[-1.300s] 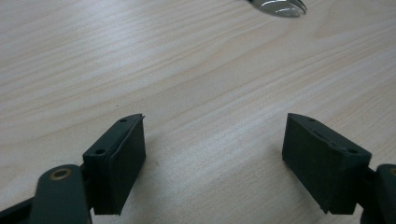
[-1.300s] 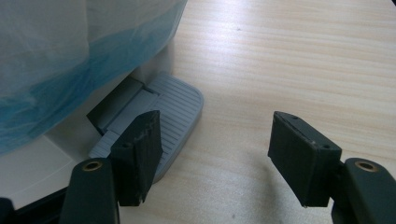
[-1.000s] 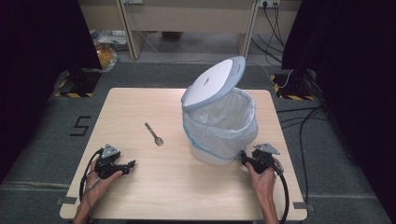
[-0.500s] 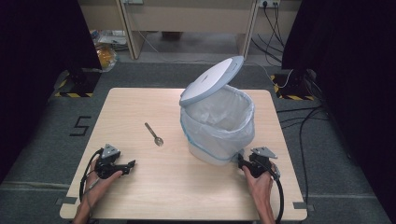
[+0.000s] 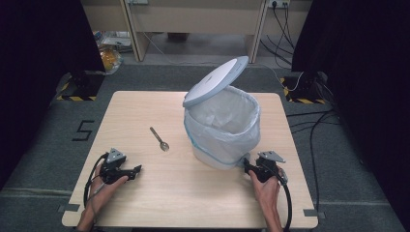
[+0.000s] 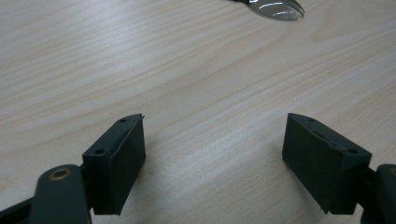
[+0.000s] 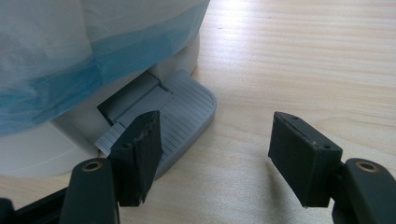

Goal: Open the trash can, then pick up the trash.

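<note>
A white pedal bin (image 5: 223, 130) lined with a pale blue-edged bag stands on the right half of the table, its round lid (image 5: 215, 81) tilted up and open. The right gripper (image 5: 247, 166) lies at the bin's near base, jaws open; in the right gripper view (image 7: 217, 126) its left jaw sits over the grey ribbed pedal (image 7: 187, 109), with the bagged bin wall (image 7: 70, 46) above. A metal spoon (image 5: 159, 139) lies left of the bin. The left gripper (image 5: 137, 169) rests open on the wood near the spoon; the spoon's bowl (image 6: 275, 8) lies ahead of the open left gripper (image 6: 215, 123).
The light wooden table (image 5: 145, 106) has its near edge just behind both hands. Cables trail from each gripper toward the person. Dark curtains, floor cables and a desk lie beyond the table's far edge.
The right gripper has drawn back slightly toward the near edge at the bin's base. The lid has dipped a little. The left gripper and the spoon have not moved.
</note>
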{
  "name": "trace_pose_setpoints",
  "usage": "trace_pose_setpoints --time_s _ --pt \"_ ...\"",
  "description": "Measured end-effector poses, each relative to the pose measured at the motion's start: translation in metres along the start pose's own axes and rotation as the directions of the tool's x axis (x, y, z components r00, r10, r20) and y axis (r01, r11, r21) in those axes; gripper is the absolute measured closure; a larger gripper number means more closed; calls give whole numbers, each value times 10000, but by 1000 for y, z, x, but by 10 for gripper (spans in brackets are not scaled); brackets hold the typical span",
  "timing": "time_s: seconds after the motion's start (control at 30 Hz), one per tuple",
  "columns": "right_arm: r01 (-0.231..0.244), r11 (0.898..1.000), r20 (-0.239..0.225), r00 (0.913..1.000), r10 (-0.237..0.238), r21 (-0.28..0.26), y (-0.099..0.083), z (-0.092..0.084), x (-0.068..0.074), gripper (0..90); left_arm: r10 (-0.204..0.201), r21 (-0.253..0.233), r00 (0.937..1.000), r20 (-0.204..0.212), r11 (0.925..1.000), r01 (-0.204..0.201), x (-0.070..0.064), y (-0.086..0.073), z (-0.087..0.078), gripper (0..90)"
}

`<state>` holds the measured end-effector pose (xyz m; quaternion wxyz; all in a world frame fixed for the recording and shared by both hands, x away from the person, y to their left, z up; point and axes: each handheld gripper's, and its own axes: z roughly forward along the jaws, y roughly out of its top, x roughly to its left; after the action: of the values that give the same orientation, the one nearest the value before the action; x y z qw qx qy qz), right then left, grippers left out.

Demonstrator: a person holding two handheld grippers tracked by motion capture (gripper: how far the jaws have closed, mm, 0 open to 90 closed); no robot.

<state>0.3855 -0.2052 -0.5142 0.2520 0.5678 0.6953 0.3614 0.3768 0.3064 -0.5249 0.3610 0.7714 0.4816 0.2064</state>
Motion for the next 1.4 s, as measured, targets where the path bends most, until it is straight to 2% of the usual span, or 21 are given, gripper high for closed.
trace_pose_setpoints --time_s 0.43,0.53,0.63,0.77,1.1,1.2,1.3,1.4 --pt "33 10000 46 10000 -32 -54 0 0 1 339 23 26 10000 -15 10000 -23 0 1 0 206" --pt "121 9999 90 9999 -121 -72 0 0 1 339 -47 13 10000 -11 10000 47 0 1 1 206" --pt "164 9999 74 9998 -164 -51 0 0 1 339 -323 -82 9995 46 9994 323 1 2 1 211" --pt "175 9998 55 9998 -175 -75 0 0 1 339 -300 -205 9995 52 9993 301 -5 6 4 207" --pt "308 9995 123 9995 -307 -93 0 0 2 339 -118 -445 9994 327 9989 132 -19 34 17 208" --pt "254 9996 132 9996 -253 -82 0 0 2 339 -235 -578 9993 301 9980 252 -18 42 21 223" --pt "422 9990 182 9990 -419 -145 0 0 2 339 -470 -616 9976 504 9968 500 -18 52 28 243" --pt "381 9992 173 9991 -379 -115 0 0 2 340 -437 -547 9979 483 9974 463 -19 62 39 265"
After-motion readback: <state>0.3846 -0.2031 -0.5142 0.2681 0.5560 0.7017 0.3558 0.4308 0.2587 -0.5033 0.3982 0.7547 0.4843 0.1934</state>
